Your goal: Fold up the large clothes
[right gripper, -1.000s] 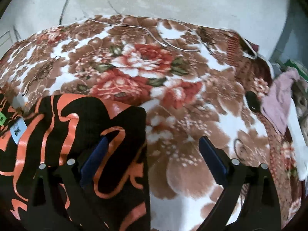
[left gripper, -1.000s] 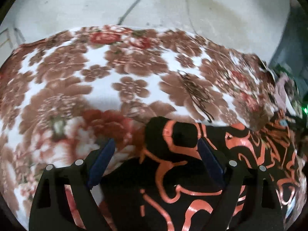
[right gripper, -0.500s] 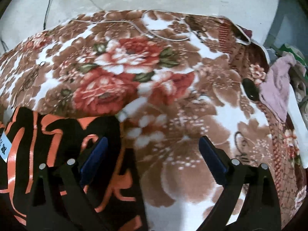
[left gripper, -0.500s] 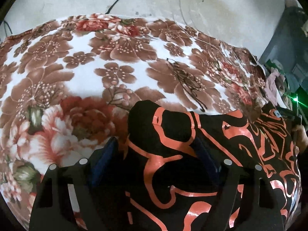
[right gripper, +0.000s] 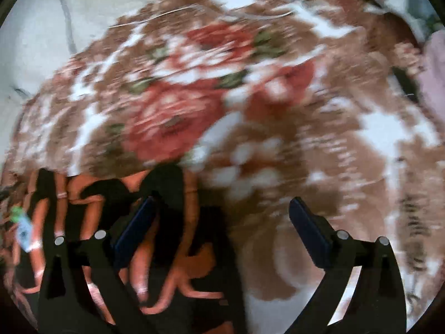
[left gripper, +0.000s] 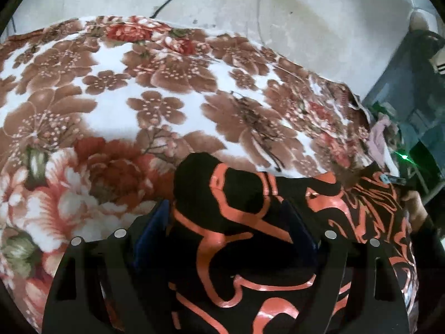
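Note:
A black garment with orange swirls [left gripper: 250,222] lies on a floral blanket [left gripper: 139,89]. In the left wrist view my left gripper [left gripper: 226,222] is open, its fingers astride a raised corner of the garment. In the right wrist view, which is blurred, the garment [right gripper: 167,236] fills the lower left. My right gripper [right gripper: 222,222] is open, its left finger [right gripper: 133,228] over the garment's edge and its right finger [right gripper: 308,233] over the blanket [right gripper: 250,83].
The blanket covers a bed against a pale wall [left gripper: 278,8]. A pink cloth [left gripper: 378,139] lies at the bed's right edge beside dark furniture [left gripper: 411,89]. A hand [left gripper: 417,206] shows at the garment's far right. A thin cord [right gripper: 194,14] lies on the blanket.
Both grippers have moved forward along the garment. The garment corner now sits further in between the left fingers. The right view has gone blurred from fast motion.

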`<state>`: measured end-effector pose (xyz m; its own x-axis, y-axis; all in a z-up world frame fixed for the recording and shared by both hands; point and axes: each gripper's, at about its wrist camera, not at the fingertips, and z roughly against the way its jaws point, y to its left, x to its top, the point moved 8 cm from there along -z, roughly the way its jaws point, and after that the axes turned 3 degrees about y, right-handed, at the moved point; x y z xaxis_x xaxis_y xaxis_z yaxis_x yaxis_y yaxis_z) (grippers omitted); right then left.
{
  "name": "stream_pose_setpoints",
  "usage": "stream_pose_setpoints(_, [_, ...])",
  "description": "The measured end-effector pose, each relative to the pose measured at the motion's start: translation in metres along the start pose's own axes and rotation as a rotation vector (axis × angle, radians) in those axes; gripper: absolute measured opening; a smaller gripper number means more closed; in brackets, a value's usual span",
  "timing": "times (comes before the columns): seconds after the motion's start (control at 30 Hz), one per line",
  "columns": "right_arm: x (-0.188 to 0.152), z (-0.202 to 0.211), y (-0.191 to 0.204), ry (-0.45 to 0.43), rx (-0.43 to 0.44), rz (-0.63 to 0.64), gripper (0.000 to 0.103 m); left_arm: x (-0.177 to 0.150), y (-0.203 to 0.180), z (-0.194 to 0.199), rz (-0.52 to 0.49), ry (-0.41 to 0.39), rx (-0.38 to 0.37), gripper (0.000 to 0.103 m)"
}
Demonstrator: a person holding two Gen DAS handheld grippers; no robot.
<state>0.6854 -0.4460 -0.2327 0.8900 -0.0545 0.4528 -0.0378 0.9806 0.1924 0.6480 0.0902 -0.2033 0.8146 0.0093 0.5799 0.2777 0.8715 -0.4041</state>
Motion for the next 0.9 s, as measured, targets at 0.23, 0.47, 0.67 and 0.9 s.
stream_pose_setpoints(0.23, [-0.006,-0.005,0.027,0.024,0.038,0.075,0.037,-0.004,0.002,-0.009,-0.039,0.006,0.026,0.017])
stream_pose_setpoints(0.47, [-0.002,0.041,0.024,-0.104,-0.054,0.072,0.015,0.0,-0.001,0.027,-0.072,-0.081,0.058,0.008])
stream_pose_setpoints(0.67, [0.0,0.1,0.041,-0.183,-0.081,0.121,0.013,0.011,-0.011,0.099,-0.051,-0.171,0.135,0.008])
stream_pose_setpoints(0.9, [0.026,0.164,0.074,-0.323,-0.094,0.17,0.012,0.04,-0.021,0.158,-0.073,-0.171,0.254,0.009])
